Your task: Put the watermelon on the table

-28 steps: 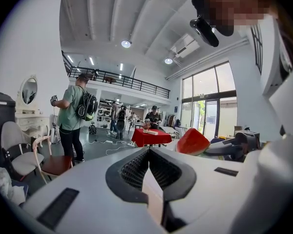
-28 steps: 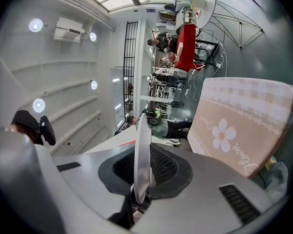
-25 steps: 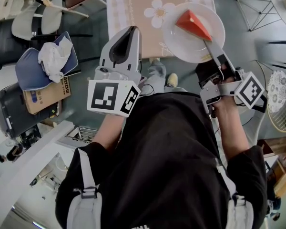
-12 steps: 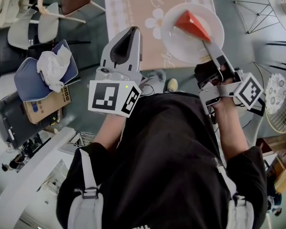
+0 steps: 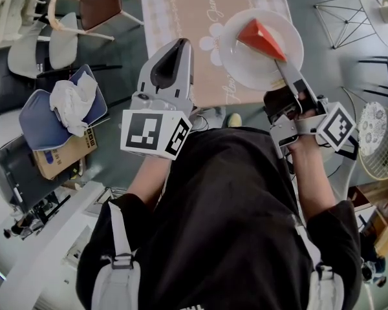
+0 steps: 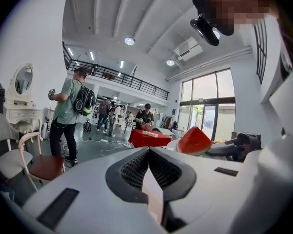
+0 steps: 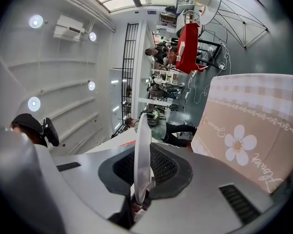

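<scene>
A red watermelon wedge lies on a white plate that hangs over the near right corner of the table, which has a beige flowered cloth. My right gripper is shut on the plate's near rim. In the right gripper view the plate stands edge-on between the jaws of the right gripper, with the table cloth to the right. My left gripper is shut and empty over the table's near edge. Past the left gripper the watermelon shows at the right.
Chairs stand at the table's left. A blue cushion with a white cloth and a cardboard box lie on the floor at left. A wire-frame stand is at right. People stand in the hall.
The table has come nearer under both grippers as the person steps toward it. The plate with the watermelon now sits further over the cloth. Both grippers keep their grip state.
</scene>
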